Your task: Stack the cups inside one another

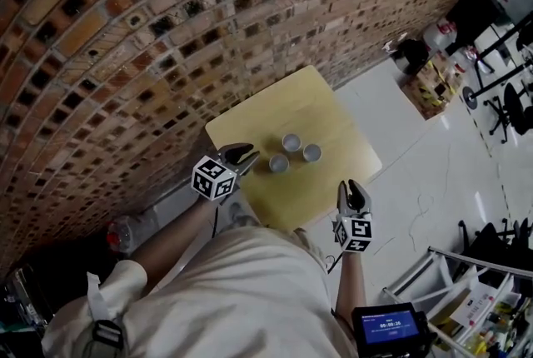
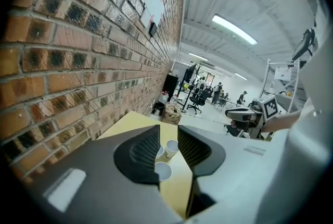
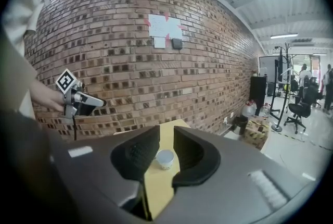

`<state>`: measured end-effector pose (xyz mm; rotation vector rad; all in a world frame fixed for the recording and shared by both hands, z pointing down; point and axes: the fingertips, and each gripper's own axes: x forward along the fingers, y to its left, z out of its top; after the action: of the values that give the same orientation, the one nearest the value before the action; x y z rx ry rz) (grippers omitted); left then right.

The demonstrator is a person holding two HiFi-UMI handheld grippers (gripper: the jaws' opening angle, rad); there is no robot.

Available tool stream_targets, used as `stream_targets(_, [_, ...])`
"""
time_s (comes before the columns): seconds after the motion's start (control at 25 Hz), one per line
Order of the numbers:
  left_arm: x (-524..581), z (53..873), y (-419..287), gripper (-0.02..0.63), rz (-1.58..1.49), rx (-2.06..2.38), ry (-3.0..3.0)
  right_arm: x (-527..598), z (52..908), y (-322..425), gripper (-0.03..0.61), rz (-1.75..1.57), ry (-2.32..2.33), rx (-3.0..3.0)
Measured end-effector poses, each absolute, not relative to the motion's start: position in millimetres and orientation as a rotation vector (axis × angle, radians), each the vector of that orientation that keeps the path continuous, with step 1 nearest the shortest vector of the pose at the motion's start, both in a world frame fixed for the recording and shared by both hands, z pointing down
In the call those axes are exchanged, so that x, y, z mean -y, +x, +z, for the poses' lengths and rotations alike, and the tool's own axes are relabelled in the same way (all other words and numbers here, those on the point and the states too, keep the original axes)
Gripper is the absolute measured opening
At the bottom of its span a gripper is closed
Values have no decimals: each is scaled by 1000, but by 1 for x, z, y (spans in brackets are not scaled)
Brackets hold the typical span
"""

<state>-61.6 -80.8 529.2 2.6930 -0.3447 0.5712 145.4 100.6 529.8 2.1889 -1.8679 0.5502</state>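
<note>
a square, pale yellow wooden table (image 1: pixel 321 106) stands with one side close along a brick wall (image 1: pixel 125 32), on a glossy white floor (image 1: pixel 416 173). sheets of paper (image 3: pixel 164 27) are fixed to the wall above the table. past the table's far corner, along the wall, are a cardboard box (image 1: pixel 429 86) and black office chairs (image 1: pixel 512 106). well beyond the table, the left gripper view shows people (image 2: pixel 218 94) in an open room under ceiling strip lights (image 2: pixel 234 30).

three small white cups sit in a tight triangle near the middle of the table. the first cup (image 1: pixel 278 163) is on the table's near side, and the second cup (image 1: pixel 291 142) and third cup (image 1: pixel 311 152) are just beyond it. whether they touch cannot be told. each cup stands upright on its base, mouth open to the ceiling, long axis square to the tabletop. none sits inside another.

the left gripper (image 1: pixel 243 155) hangs over the table's near edge on the wall side, aimed at the cups and near the first cup without touching it. its jaws are partly apart with nothing between the pads; the cups seen through the gap stand farther along the table. the right gripper (image 1: pixel 355 186) hangs just off the table's other near edge, above the floor. its jaws are also partly apart and hold nothing, and a single cup shows through the gap, standing on the table well ahead.
</note>
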Motion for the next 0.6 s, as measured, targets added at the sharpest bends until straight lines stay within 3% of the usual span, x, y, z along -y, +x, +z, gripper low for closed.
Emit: stream_targets(0.6, [63, 565, -54, 132, 763, 285, 2667, -55, 581, 140, 78, 565, 1872, 1854])
